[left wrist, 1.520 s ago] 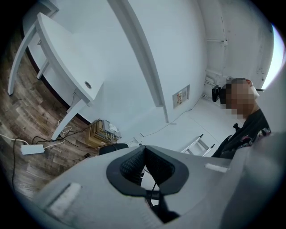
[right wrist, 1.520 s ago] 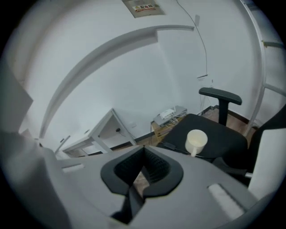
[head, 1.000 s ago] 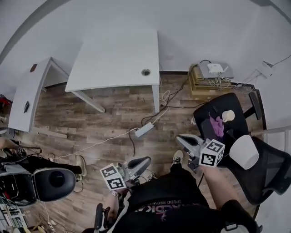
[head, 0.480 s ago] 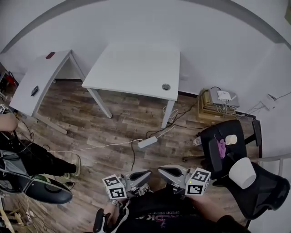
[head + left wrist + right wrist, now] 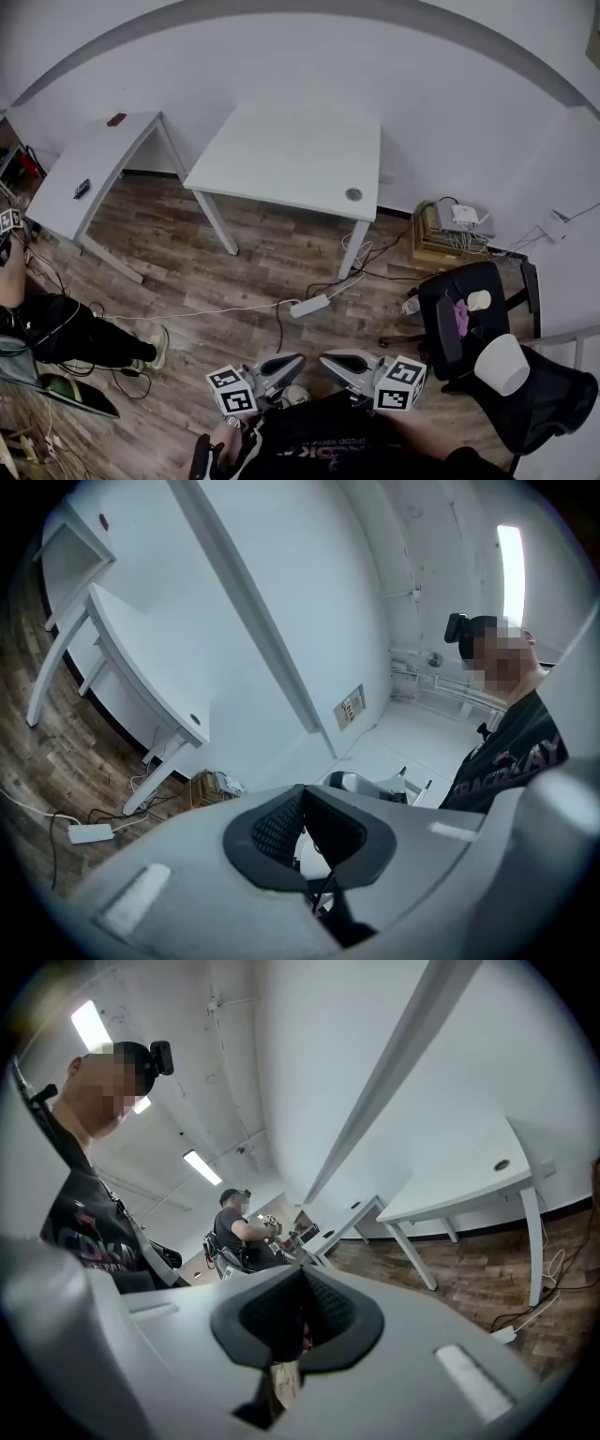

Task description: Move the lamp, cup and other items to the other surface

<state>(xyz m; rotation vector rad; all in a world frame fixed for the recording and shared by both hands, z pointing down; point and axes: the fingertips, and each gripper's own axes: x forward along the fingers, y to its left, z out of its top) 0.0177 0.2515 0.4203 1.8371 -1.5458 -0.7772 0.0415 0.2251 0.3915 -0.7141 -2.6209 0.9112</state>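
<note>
Jaws together, empty, on left gripper [image 5: 298, 360] and right gripper [image 5: 325, 359]. Lamp [image 5: 501, 364] prob. light, shade flimsy: grab below shade. Cup [image 5: 479, 300] light: pinch rim.

Soft, even light filled the room. A ceiling strip light [image 5: 91, 1024] glared at eleven o'clock in the right gripper view. Edges bent and darkened; the right tool [image 5: 302, 1279] looked soft-focused.

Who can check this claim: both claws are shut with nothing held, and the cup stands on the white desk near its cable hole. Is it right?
One detail is wrong. The cup stands on the seat of the black chair, beside a purple item, not on the white desk; the head view shows this. The rest holds: the left claw and the right claw are shut with nothing held.
</note>
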